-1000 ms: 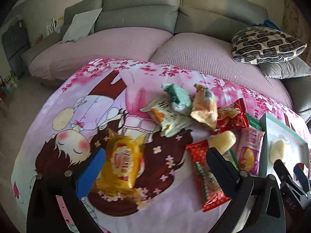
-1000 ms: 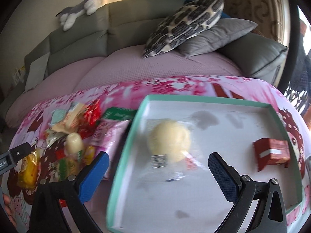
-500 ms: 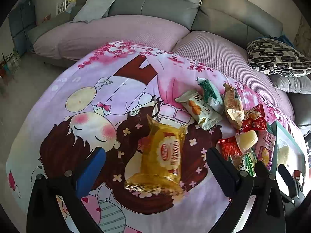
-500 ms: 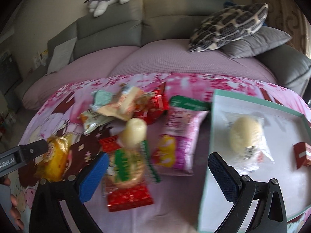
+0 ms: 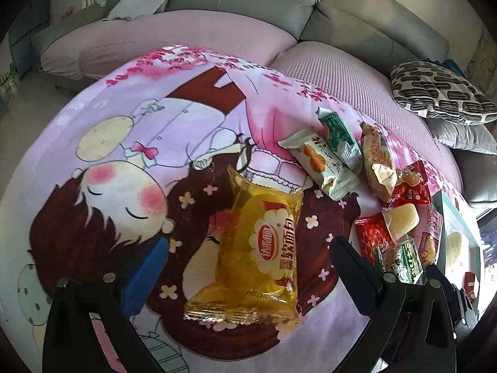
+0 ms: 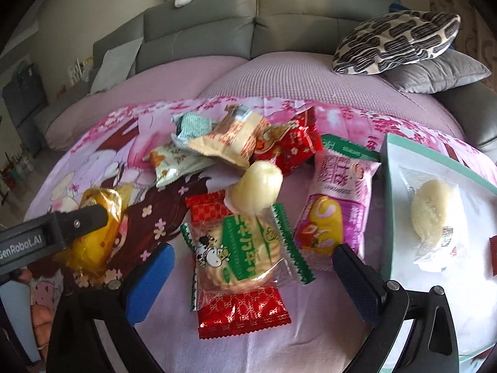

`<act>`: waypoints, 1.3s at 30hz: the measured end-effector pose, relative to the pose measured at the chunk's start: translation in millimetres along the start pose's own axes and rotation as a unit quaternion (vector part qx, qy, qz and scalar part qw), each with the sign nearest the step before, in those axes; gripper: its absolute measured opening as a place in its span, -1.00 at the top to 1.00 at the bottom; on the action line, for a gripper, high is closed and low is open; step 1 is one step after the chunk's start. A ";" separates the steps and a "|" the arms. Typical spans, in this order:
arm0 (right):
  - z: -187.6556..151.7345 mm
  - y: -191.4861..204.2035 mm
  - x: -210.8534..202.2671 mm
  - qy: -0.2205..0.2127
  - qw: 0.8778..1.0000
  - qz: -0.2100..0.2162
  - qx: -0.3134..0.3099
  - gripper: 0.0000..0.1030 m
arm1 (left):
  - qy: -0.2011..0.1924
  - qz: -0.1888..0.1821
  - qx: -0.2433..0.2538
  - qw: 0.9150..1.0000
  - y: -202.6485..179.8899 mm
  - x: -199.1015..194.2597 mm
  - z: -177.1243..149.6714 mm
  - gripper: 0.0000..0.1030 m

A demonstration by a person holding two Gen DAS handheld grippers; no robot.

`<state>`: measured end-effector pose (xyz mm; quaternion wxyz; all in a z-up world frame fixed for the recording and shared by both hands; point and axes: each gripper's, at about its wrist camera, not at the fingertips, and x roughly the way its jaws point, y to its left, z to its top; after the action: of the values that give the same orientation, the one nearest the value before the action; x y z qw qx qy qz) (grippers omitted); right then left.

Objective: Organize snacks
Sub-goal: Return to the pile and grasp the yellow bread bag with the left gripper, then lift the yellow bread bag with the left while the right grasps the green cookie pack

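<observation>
Daylight enters from the right. Both views are sharp centrally, with fisheye bending and dark vignetted corners.

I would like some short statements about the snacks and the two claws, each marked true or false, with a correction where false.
1. The left claw is open around the yellow bread packet. True.
2. The right claw is shut on the green-edged cracker packet. False: it is open, with the packet lying between its fingers.
3. The tray holds a pale round bun in clear wrap. True.
4. The pink roll-cake packet lies inside the tray. False: it lies on the cloth beside the tray.
5. A patterned cushion rests on the sofa. True.
</observation>
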<state>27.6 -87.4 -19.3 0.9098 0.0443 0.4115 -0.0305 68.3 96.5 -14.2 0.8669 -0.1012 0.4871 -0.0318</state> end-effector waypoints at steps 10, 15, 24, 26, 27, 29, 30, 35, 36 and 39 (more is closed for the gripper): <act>-4.0 9.4 6.1 0.001 0.999 -0.014 -0.031 -1.00 | 0.020 -0.008 0.022 1.000 -7.3 11.5 -2.5 -0.99; -4.2 10.2 6.1 0.002 0.999 -0.019 -0.030 -0.95 | 0.021 0.007 0.022 1.000 -7.2 15.4 -3.6 -0.99; -5.2 8.8 9.2 0.008 1.000 -0.010 -0.025 -0.51 | 0.025 0.005 0.015 1.000 -5.7 20.5 -4.9 -0.70; -4.9 8.0 8.7 0.007 1.000 -0.001 -0.022 -0.42 | 0.023 0.009 0.014 1.000 -5.9 19.9 -4.5 -0.52; -4.6 8.4 7.9 0.005 1.000 0.002 -0.023 -0.35 | 0.022 0.007 0.012 1.000 -5.4 19.5 -3.9 -0.37; -4.7 10.2 7.0 0.004 1.000 0.005 -0.028 -0.26 | 0.019 0.004 0.005 1.000 -3.2 18.2 -3.2 -0.13; -4.8 11.0 6.6 0.003 1.000 0.007 -0.030 -0.20 | 0.018 0.002 0.003 1.000 -2.4 17.7 -2.8 -0.04; -5.0 12.7 5.5 0.003 0.999 0.012 -0.033 -0.14 | 0.014 -0.004 0.002 1.000 -3.4 15.1 -2.5 0.07; -5.0 13.0 5.0 0.002 0.999 0.012 -0.034 -0.13 | 0.012 -0.006 0.002 1.000 -4.0 14.0 -2.2 0.19; -4.8 13.0 3.3 0.000 0.999 0.013 -0.034 -0.12 | 0.006 -0.006 0.002 1.000 -4.7 10.1 -0.9 0.19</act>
<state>27.4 -74.1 -24.2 0.9113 0.0186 0.4113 -0.0043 73.0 90.2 -22.1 0.8639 -0.1023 0.4915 -0.0391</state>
